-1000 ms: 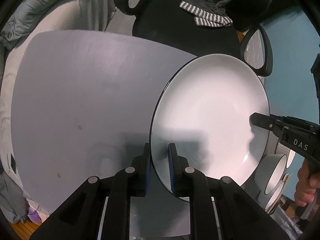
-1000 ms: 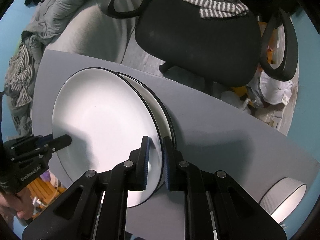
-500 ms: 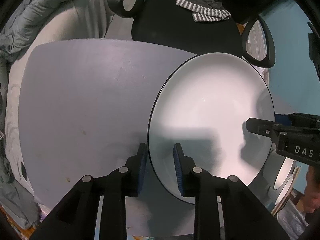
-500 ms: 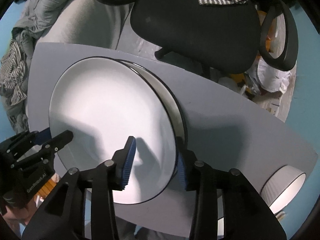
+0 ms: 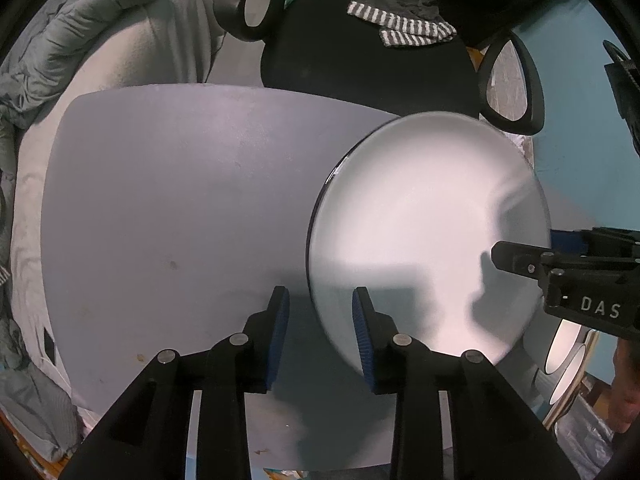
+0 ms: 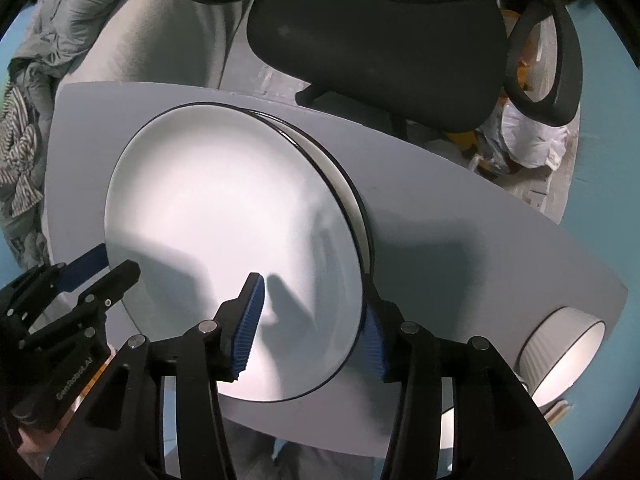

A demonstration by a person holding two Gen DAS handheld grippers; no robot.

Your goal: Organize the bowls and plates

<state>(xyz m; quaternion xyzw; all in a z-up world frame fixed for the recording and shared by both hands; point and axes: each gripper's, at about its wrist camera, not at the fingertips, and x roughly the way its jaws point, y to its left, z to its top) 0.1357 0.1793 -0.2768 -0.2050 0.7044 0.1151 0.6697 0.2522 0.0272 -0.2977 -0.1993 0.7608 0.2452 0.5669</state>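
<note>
A white plate [image 6: 224,208] with a thin black rim lies on top of a second, similar plate [image 6: 354,200] on the grey table [image 6: 460,240]. In the left wrist view the top plate [image 5: 420,220] looks blurred. My left gripper [image 5: 320,320] points down over the plate's left rim. Its jaws are opening, and the rim passes between the blue pads without either pressing on it. My right gripper [image 6: 312,332] straddles the opposite rim. Its jaws are opening too, with the pads off the plate. Each gripper shows in the other's view: right gripper [image 5: 520,248], left gripper [image 6: 116,264].
A white ribbed bowl [image 6: 560,356] stands at the table's right corner; this bowl [image 5: 564,344] also shows beyond the plate. A black office chair [image 5: 360,60] with a striped cloth stands behind the table. Grey bedding [image 5: 100,40] lies at the far left.
Both grippers were shut on opposite rims of the top plate. Their jaws have since spread and let go of it. The plate now rests on the lower plate.
</note>
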